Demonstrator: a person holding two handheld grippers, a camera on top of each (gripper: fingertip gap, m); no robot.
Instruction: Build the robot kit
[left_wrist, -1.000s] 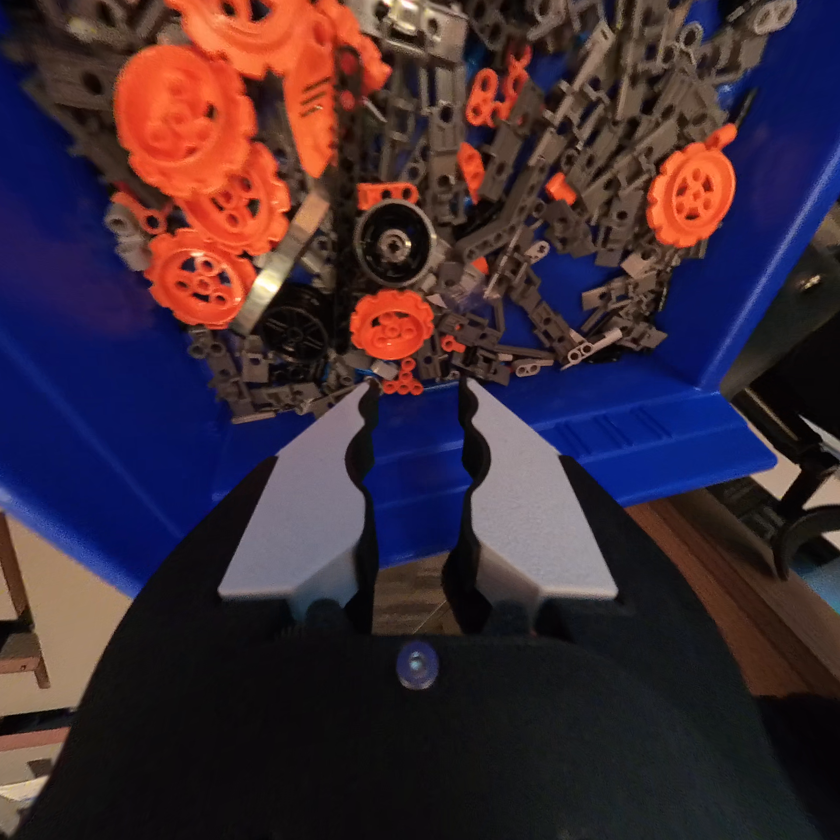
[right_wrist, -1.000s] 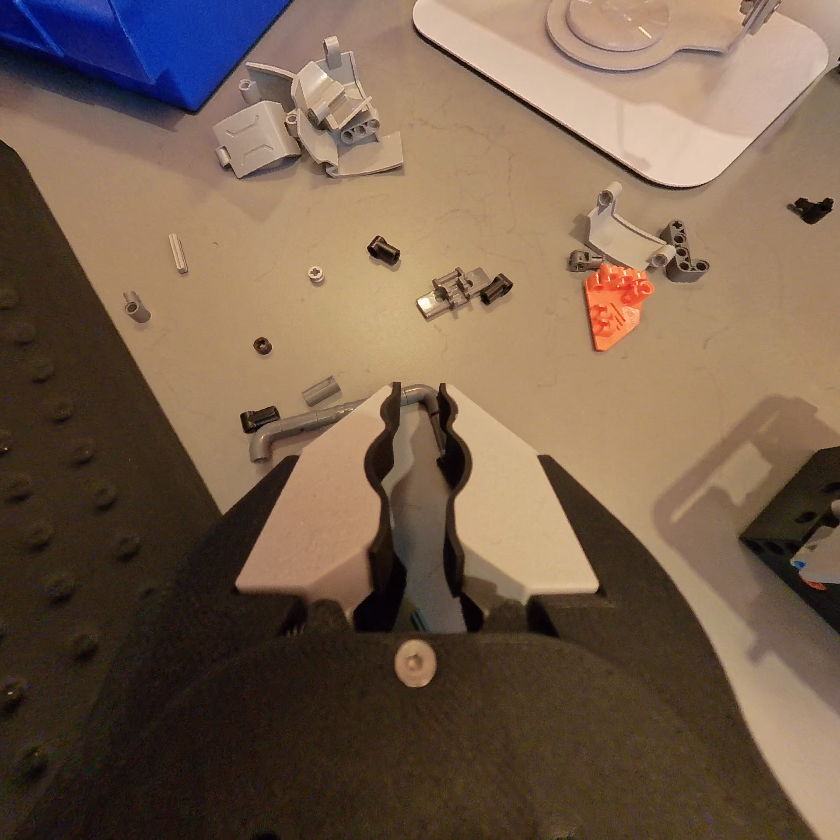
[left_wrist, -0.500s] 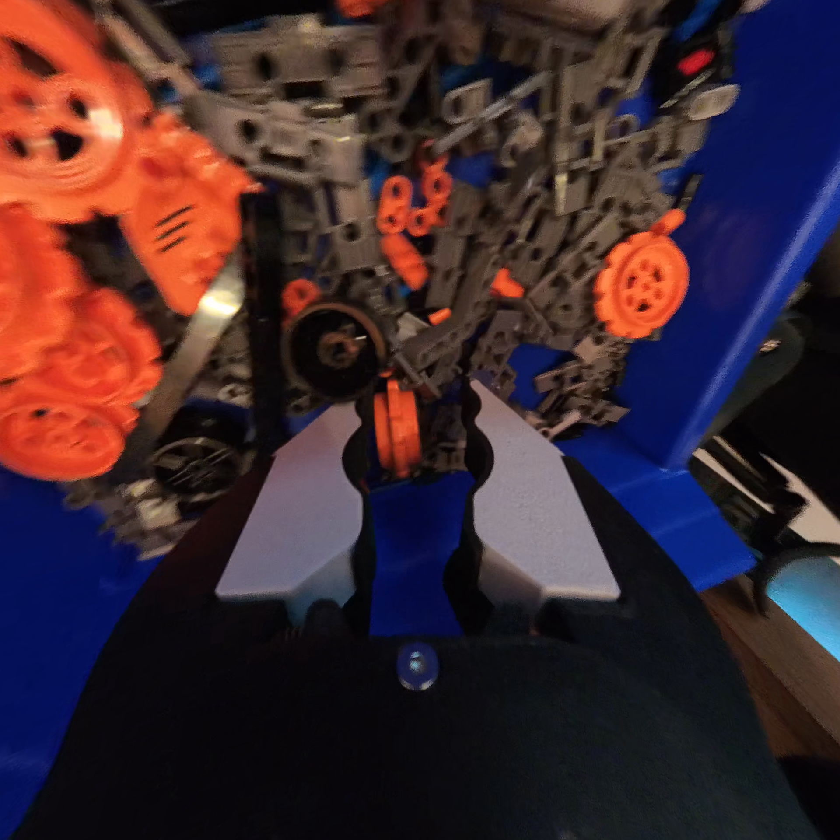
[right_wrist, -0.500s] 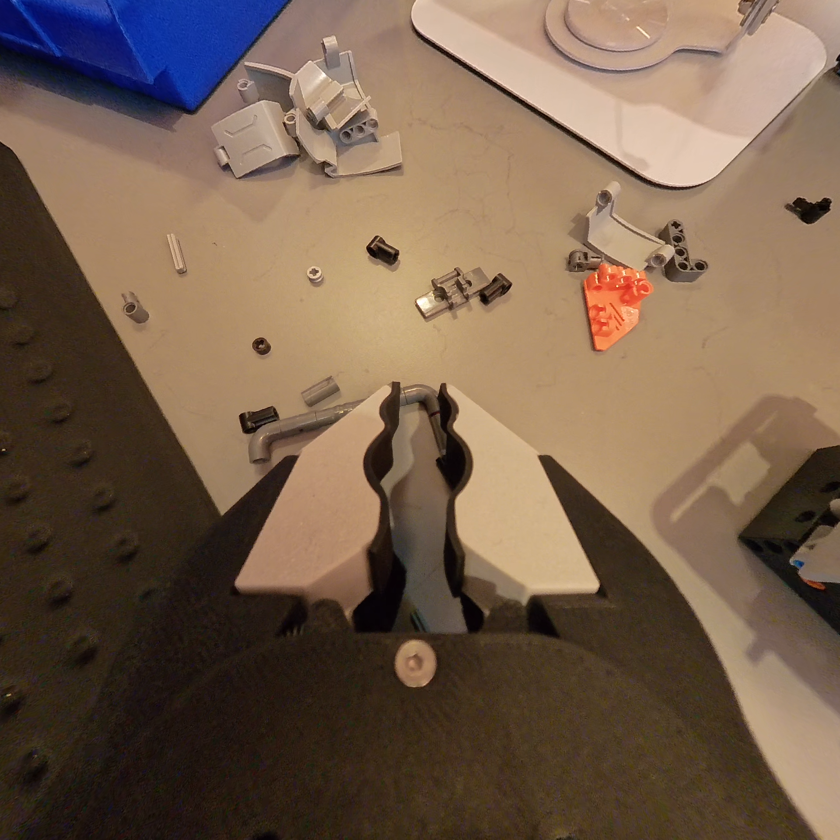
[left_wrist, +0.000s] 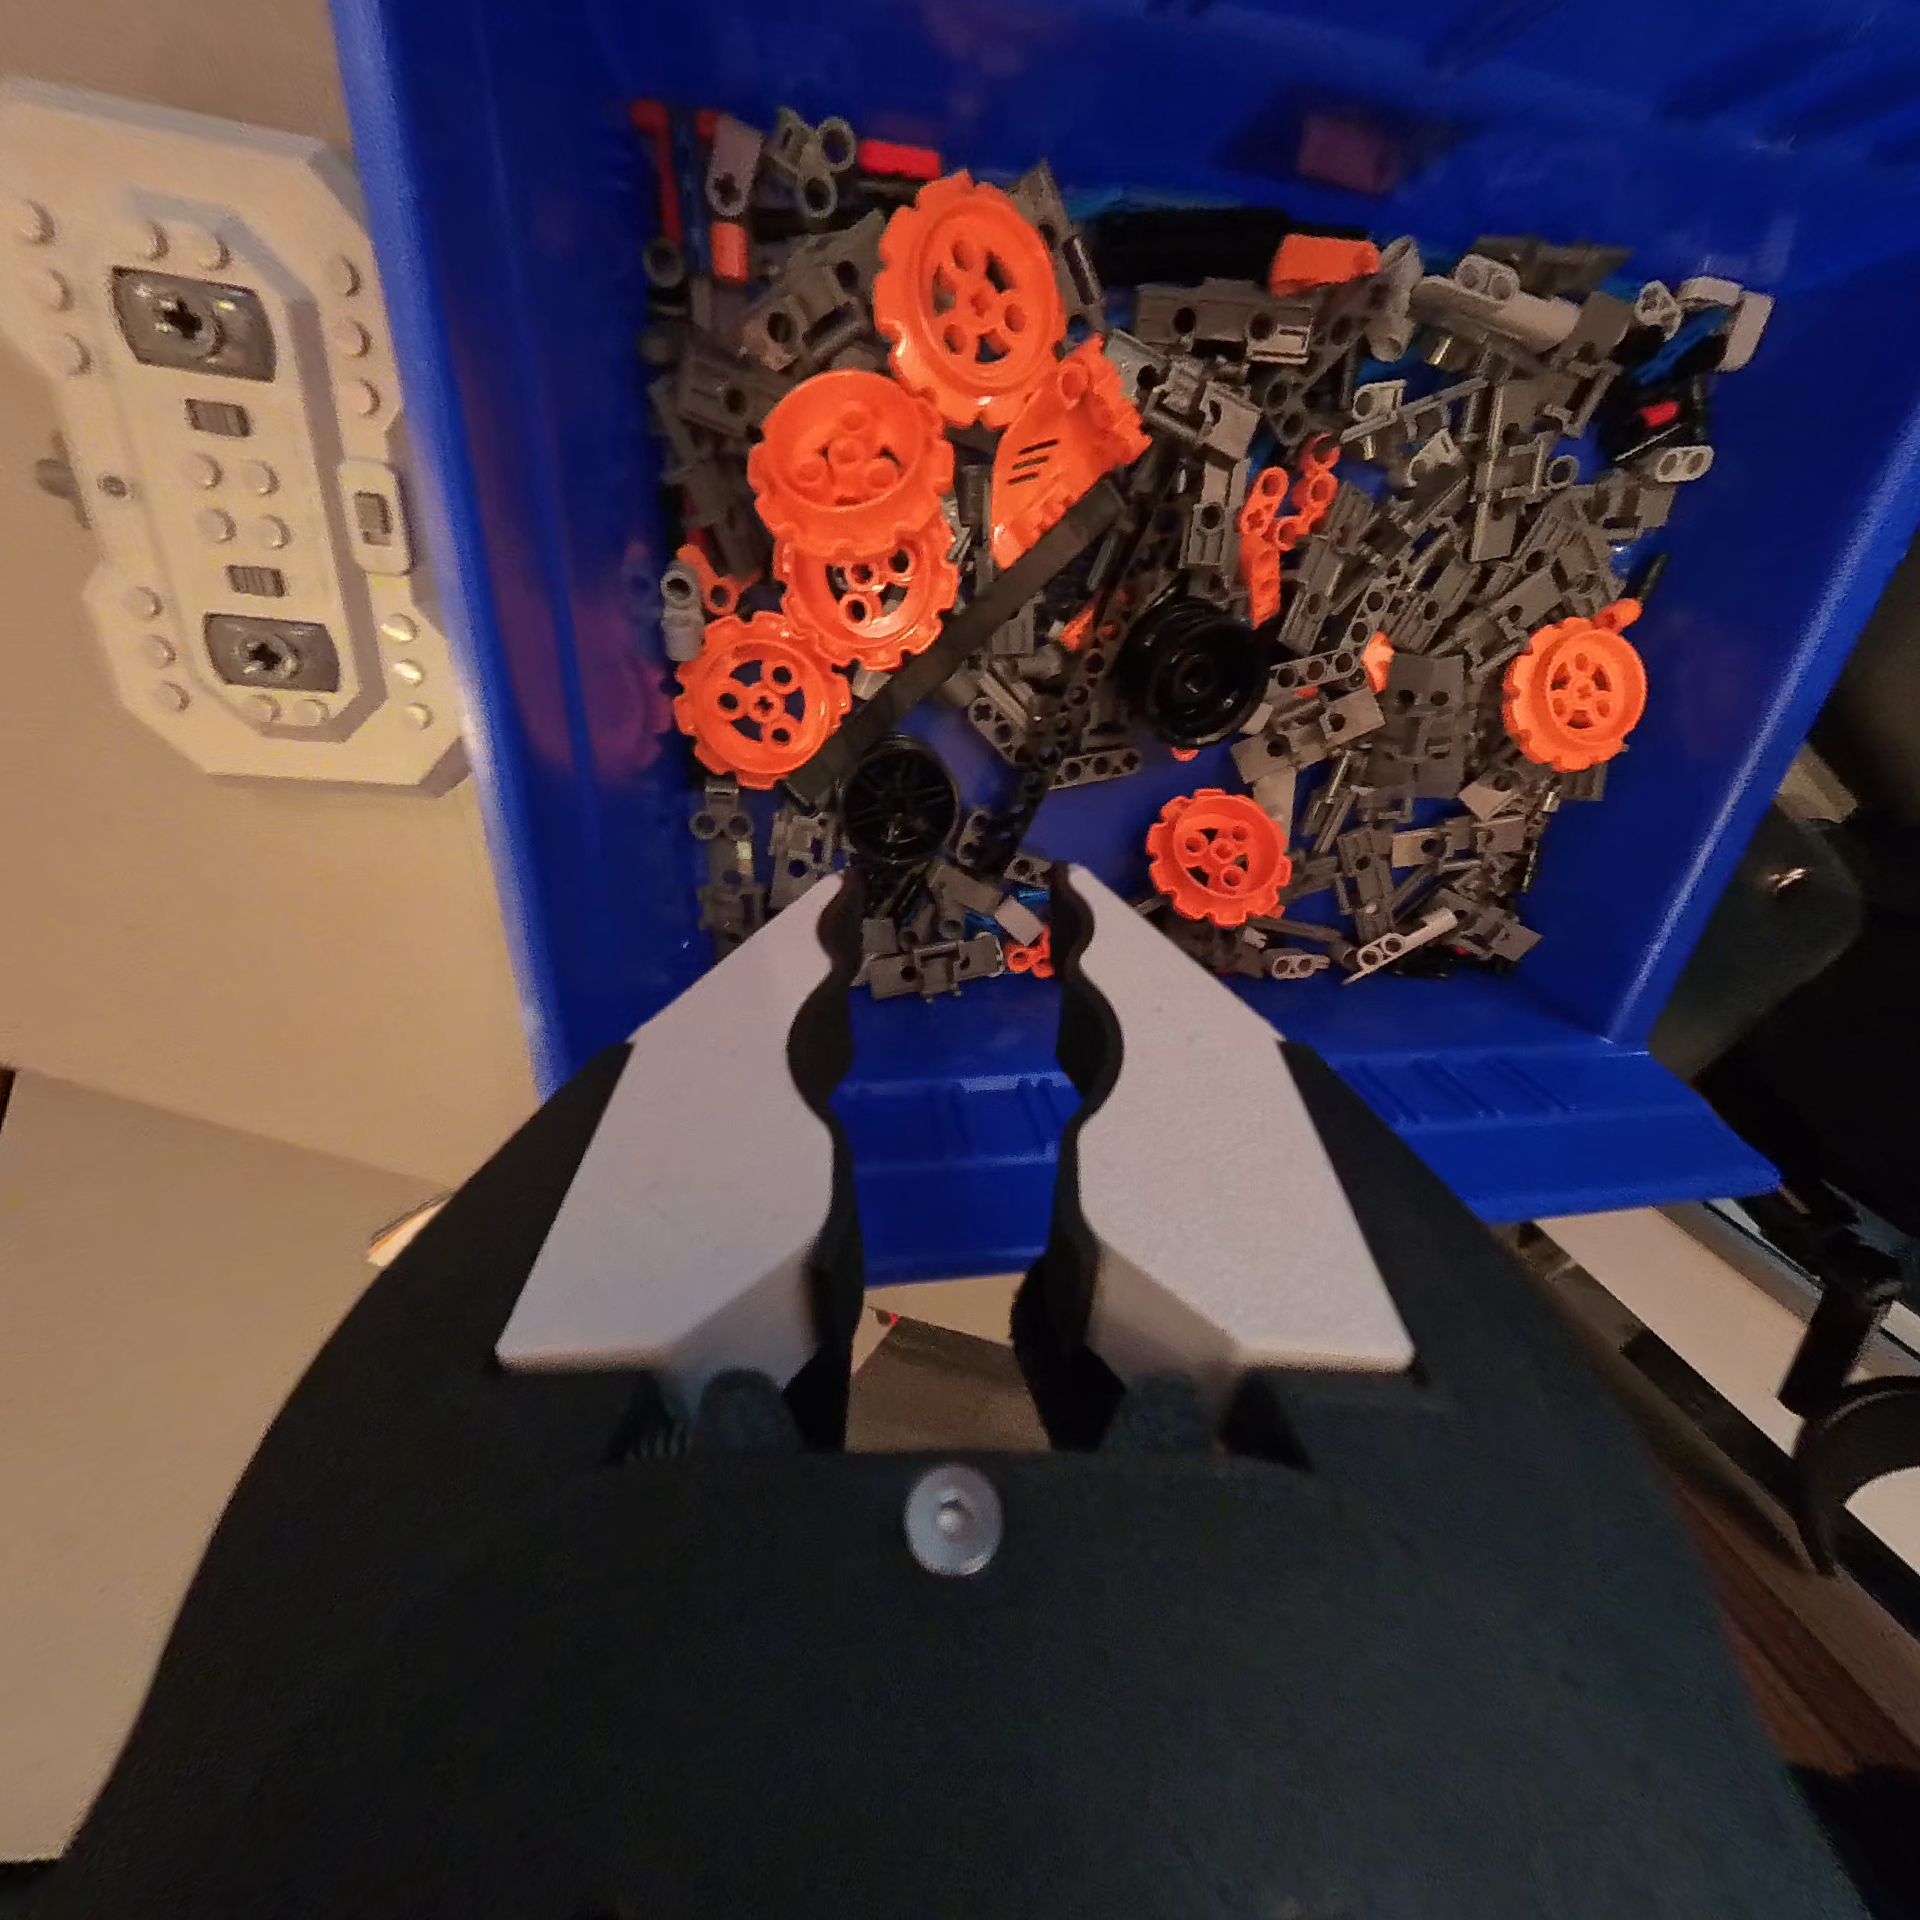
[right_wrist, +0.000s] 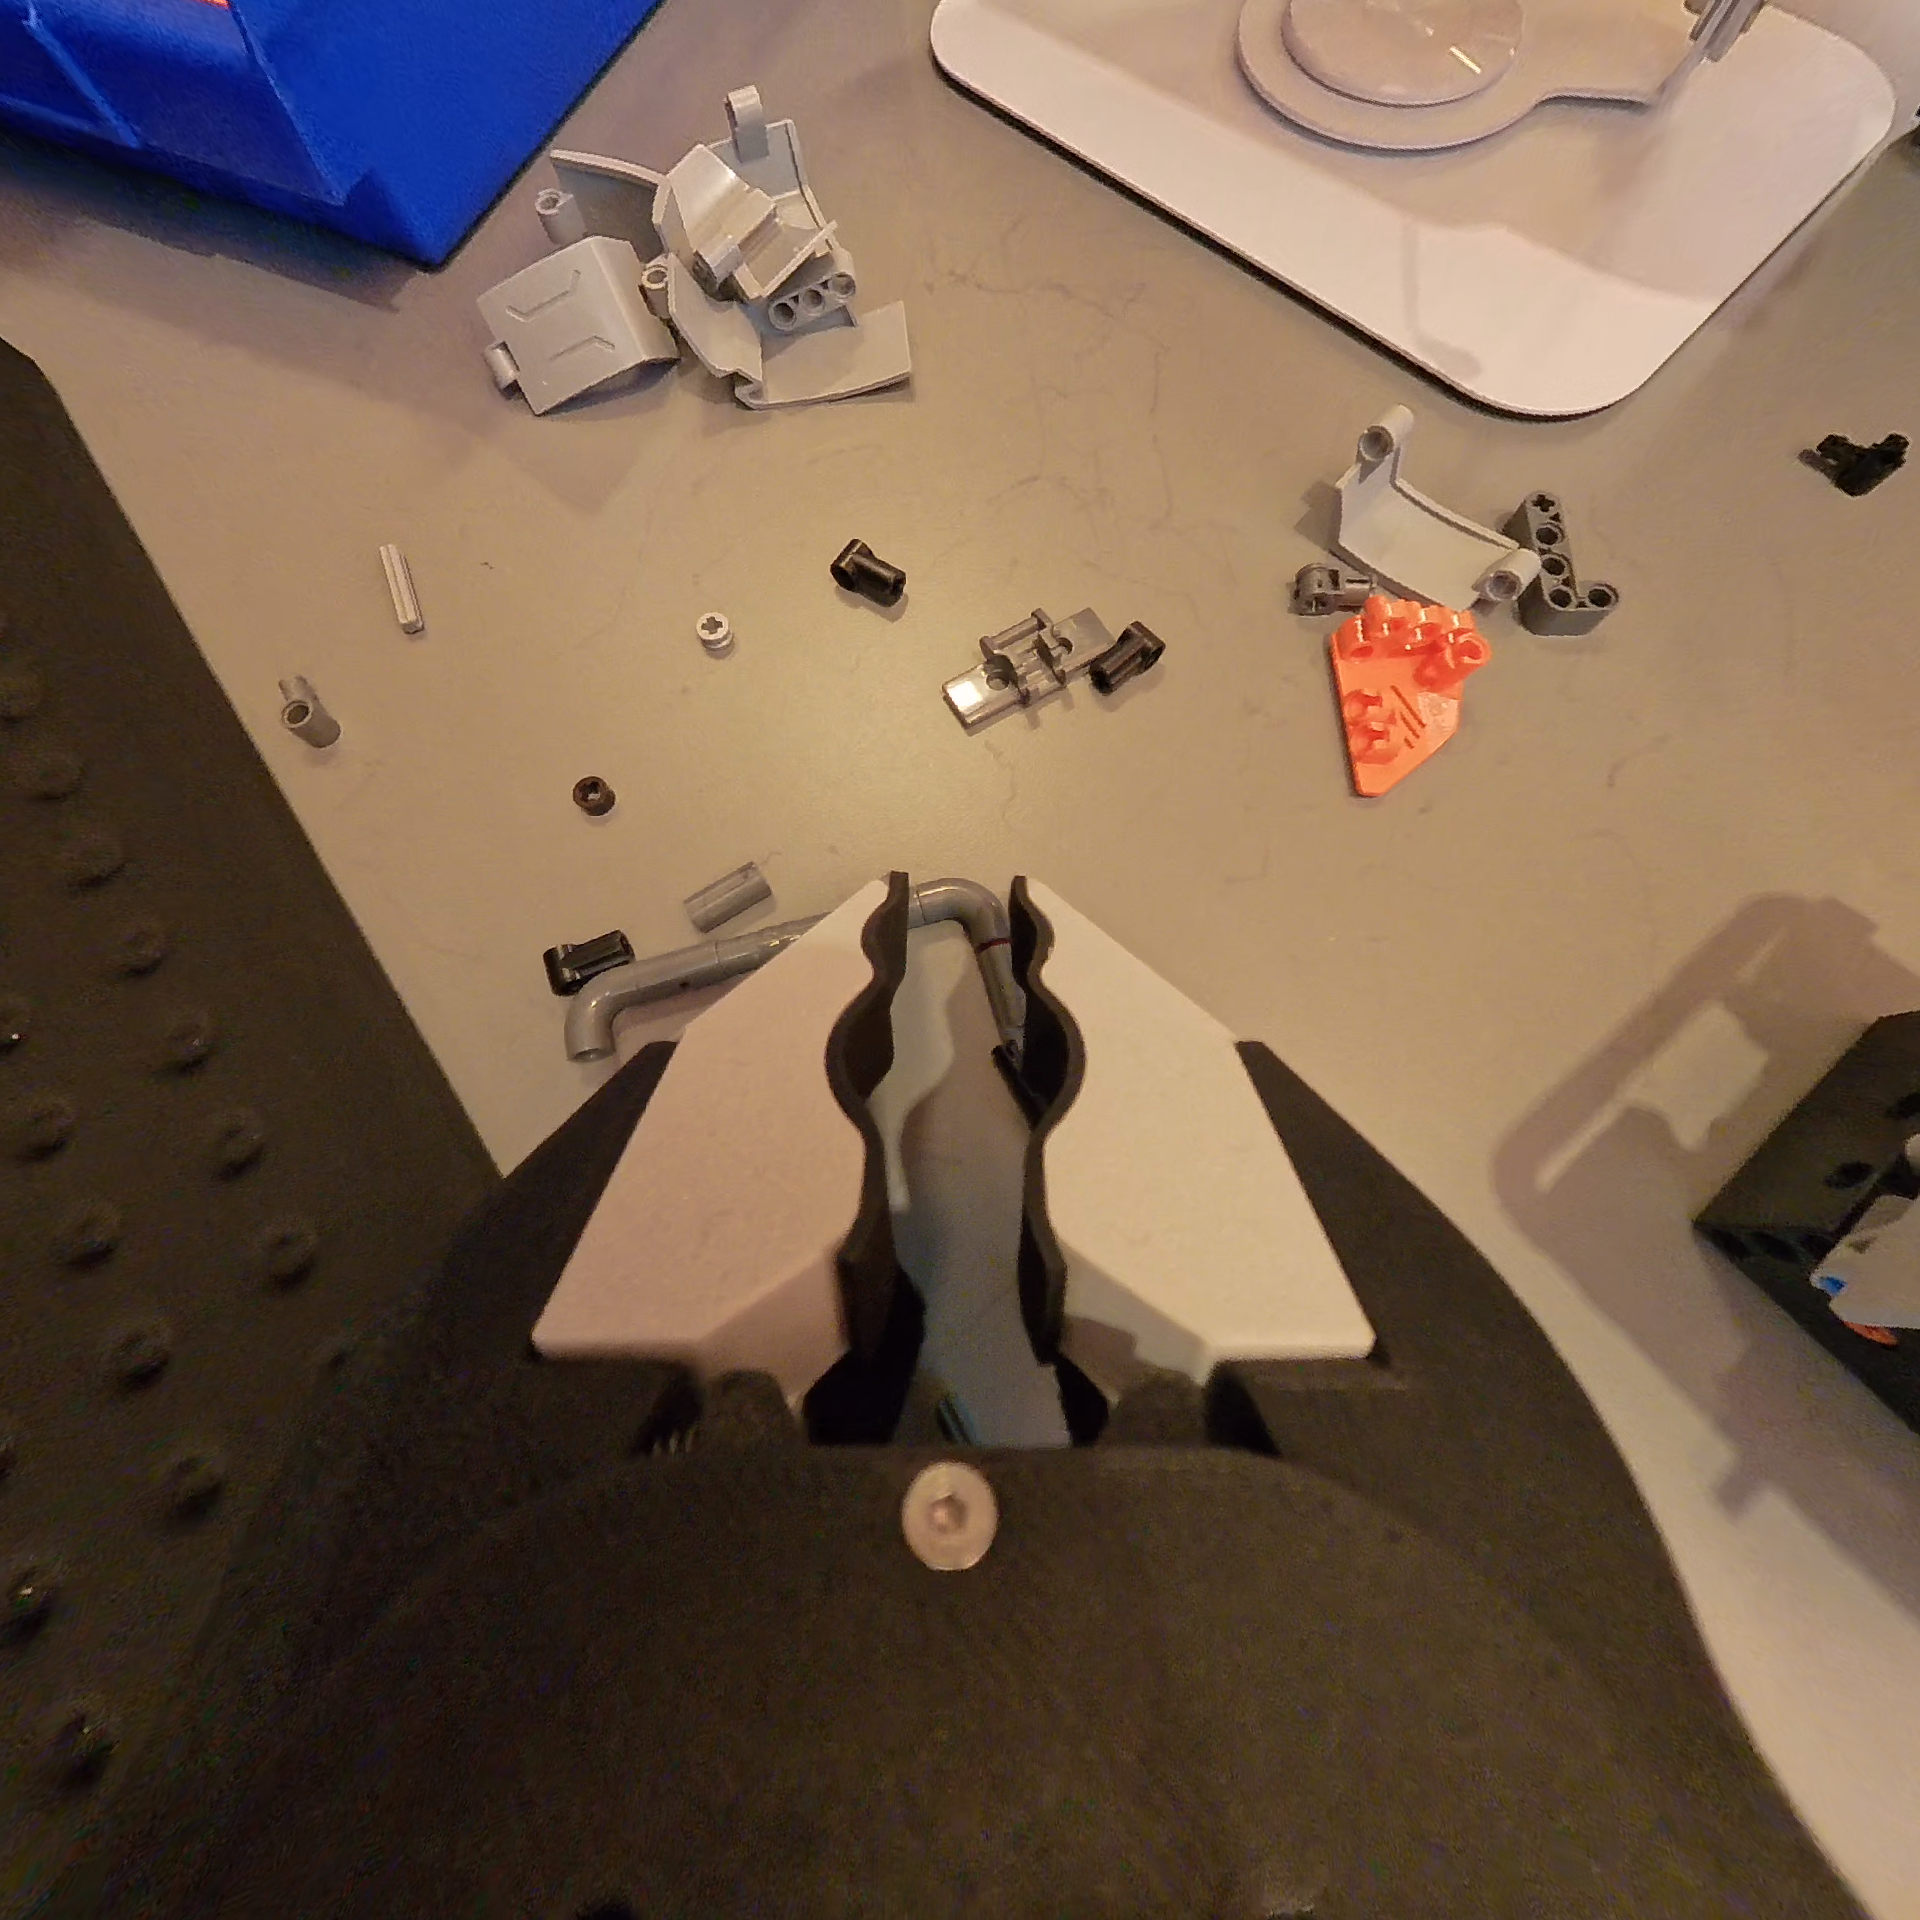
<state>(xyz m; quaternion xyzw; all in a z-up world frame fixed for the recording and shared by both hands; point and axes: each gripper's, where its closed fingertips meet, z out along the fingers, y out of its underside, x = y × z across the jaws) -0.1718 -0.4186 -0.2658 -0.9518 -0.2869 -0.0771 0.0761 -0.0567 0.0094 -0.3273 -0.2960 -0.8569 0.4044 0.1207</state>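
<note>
- Ahead of the left gripper (left_wrist: 951, 914) sits the large blue plastic bin (left_wrist: 1143, 1101), its near lip just below the fingertips and its side walls rising left and right; the opening above the heap is free.
- Inside the bin lies a heap of dark grey plastic beams and connectors (left_wrist: 1382, 582), with orange toothed plastic wheels (left_wrist: 850, 465) mostly ahead-left; the nearest orange wheel (left_wrist: 1218, 854) is just ahead-right of the tips.
- Left of the bin is a pale grey studded plastic housing (left_wrist: 239, 499).
- The left gripper's jaws stand moderately apart and empty.
- The right gripper (right_wrist: 956, 904) is narrowed around a pale grey plastic panel (right_wrist: 966, 1247); a bent grey plastic tube (right_wrist: 966, 914) shows at its tips, contact unclear, with loose small parts on the grey tabletop (right_wrist: 1091, 831) ahead.
</note>
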